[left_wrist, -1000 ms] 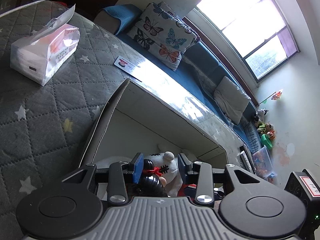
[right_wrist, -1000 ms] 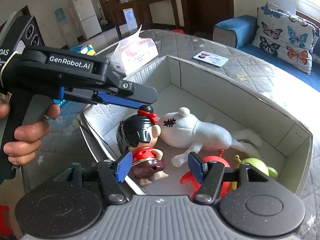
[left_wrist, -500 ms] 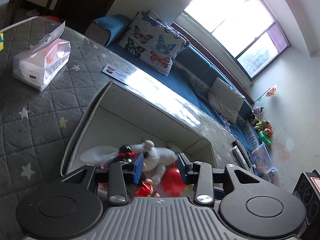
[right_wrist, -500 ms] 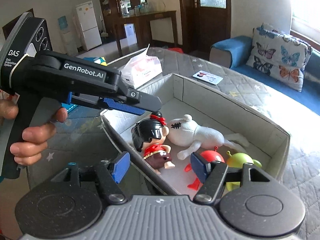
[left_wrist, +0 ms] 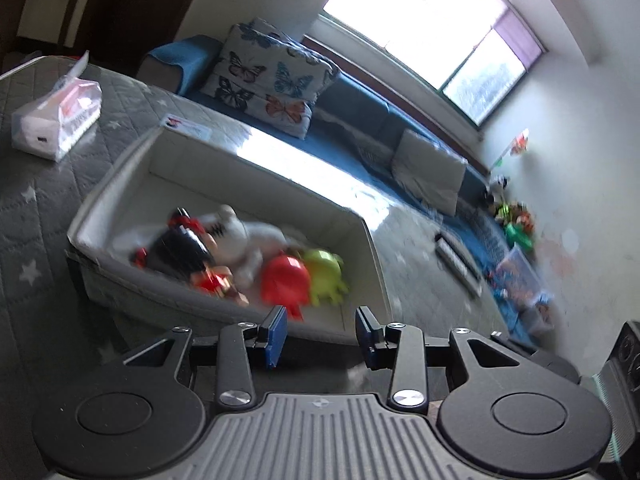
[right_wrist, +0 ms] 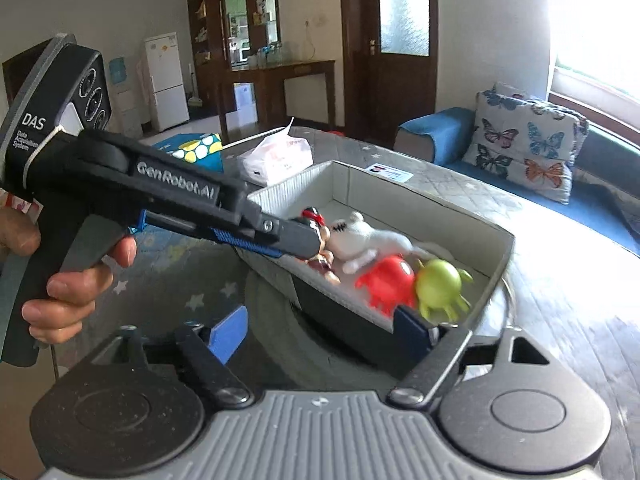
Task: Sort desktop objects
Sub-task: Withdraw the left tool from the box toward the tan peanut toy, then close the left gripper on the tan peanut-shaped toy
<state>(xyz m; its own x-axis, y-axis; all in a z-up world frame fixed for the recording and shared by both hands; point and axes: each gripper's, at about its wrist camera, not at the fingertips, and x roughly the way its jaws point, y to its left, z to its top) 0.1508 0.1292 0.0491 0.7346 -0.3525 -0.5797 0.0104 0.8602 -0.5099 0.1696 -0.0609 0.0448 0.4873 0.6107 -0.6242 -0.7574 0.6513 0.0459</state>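
Quilted grey worktop [left_wrist: 36, 208] with a white box [right_wrist: 505, 240] holding four toys.
Looks mostly sorted: doll [left_wrist: 182, 246], white plush [right_wrist: 370, 236], red toy [right_wrist: 386, 280] and green toy [right_wrist: 438, 282] all sit inside the box. Left tool [left_wrist: 320, 330] and right tool [right_wrist: 320, 330] both hang wide open, holding nothing. Tissue pack [left_wrist: 56, 118] and card [right_wrist: 390, 171] beyond the box are probably what's left. Only the right view shows the blue spotted carton [right_wrist: 196, 148] behind the tissues.

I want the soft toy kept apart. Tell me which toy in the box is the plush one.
The white plush bear, lying on its side mid-box between the black-haired doll and the red figure; the others look hard and glossy.
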